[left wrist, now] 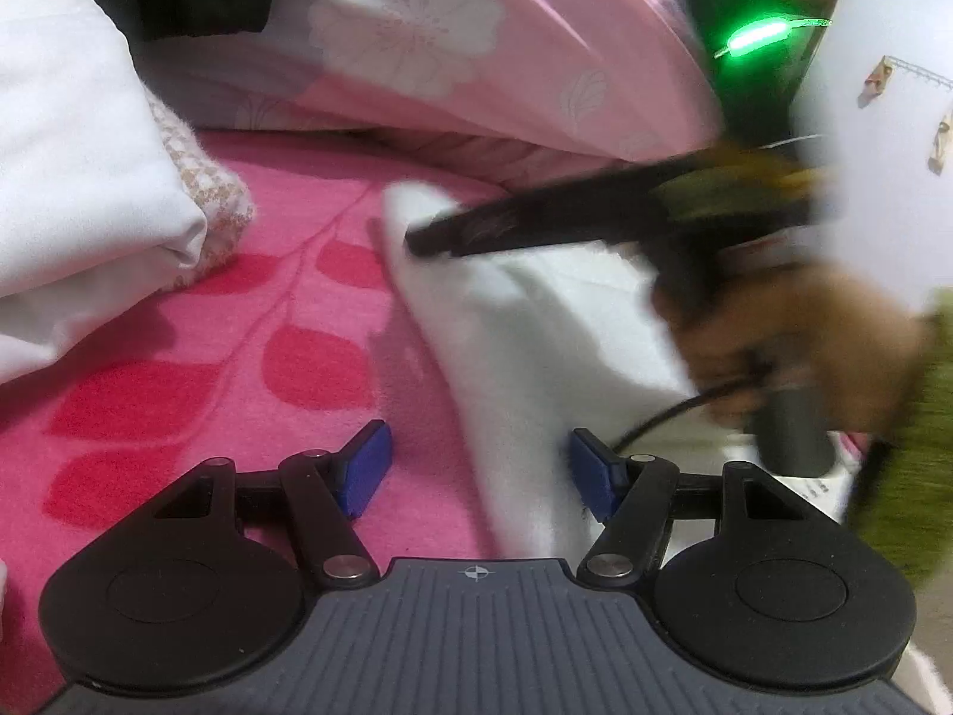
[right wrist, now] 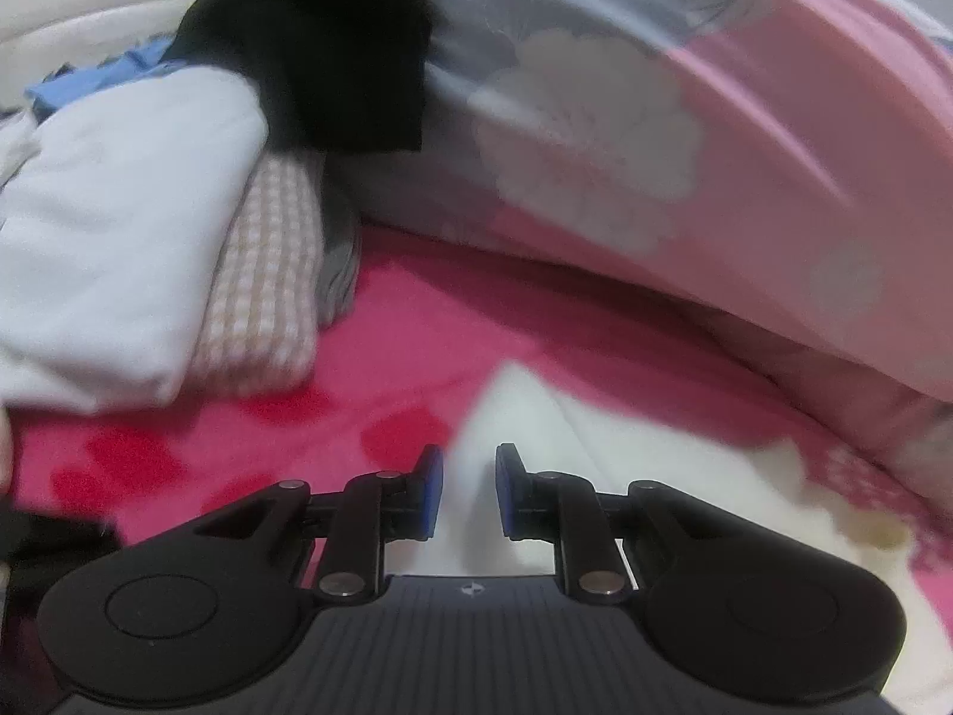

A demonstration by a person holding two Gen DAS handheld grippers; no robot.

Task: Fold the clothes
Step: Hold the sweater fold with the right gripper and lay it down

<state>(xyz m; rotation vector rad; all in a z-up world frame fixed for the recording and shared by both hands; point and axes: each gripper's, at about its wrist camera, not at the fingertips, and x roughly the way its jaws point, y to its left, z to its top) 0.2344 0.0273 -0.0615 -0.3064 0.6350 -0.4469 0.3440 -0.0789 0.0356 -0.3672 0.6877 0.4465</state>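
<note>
A white fleecy cloth (left wrist: 536, 322) lies on the pink leaf-patterned bedsheet (left wrist: 238, 357). My left gripper (left wrist: 479, 471) is open low over the cloth's near left edge, its left blue pad over the sheet and its right pad over the cloth. The right gripper (left wrist: 429, 241), blurred and held by a hand (left wrist: 792, 333), points at the cloth's far corner. In the right wrist view, my right gripper (right wrist: 470, 491) stands with a narrow gap between its blue pads just above the white cloth (right wrist: 595, 447), and nothing is pinched between them.
A pile of folded clothes sits at the left: a white piece (right wrist: 119, 226), a beige checked one (right wrist: 268, 286) and a black one (right wrist: 333, 47). A pink floral quilt (right wrist: 744, 149) is bunched along the back. A green-lit device (left wrist: 756, 36) shows at the upper right.
</note>
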